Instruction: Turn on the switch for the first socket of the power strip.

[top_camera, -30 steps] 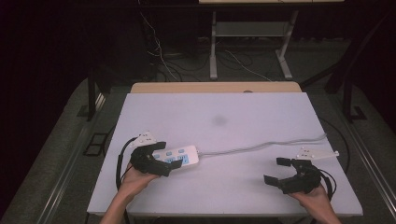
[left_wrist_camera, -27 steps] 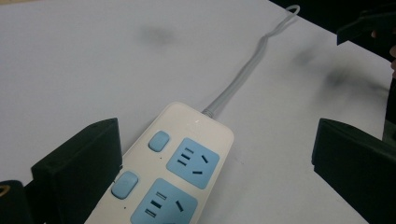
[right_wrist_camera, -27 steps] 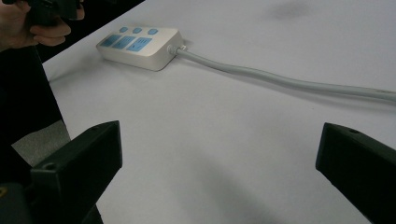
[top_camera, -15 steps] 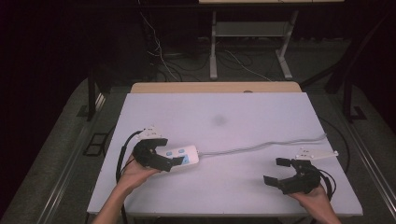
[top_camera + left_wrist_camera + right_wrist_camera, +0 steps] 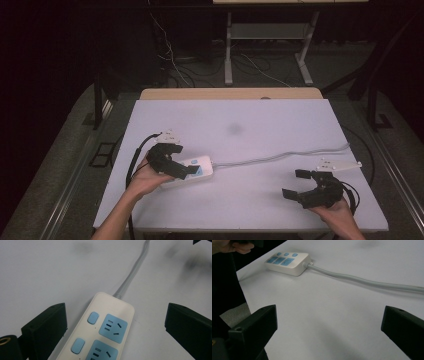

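Power strip (image 5: 192, 170), white with blue sockets, lies on the white table (image 5: 250, 120) toward its left front, grey cord (image 5: 280, 156) running off its right end. From the high view we see the left gripper (image 5: 182, 170) hovering over the strip, jaws apart; right gripper (image 5: 296, 184) well right of the strip, jaws apart. Left gripper view: strip between the spread jaws, untouched. Right gripper view: strip far off beyond wide-open jaws

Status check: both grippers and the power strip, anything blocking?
Left gripper open, jaws straddling the power strip, not gripping. Right gripper open, over bare table. Grey cord trails right; nothing blocking.
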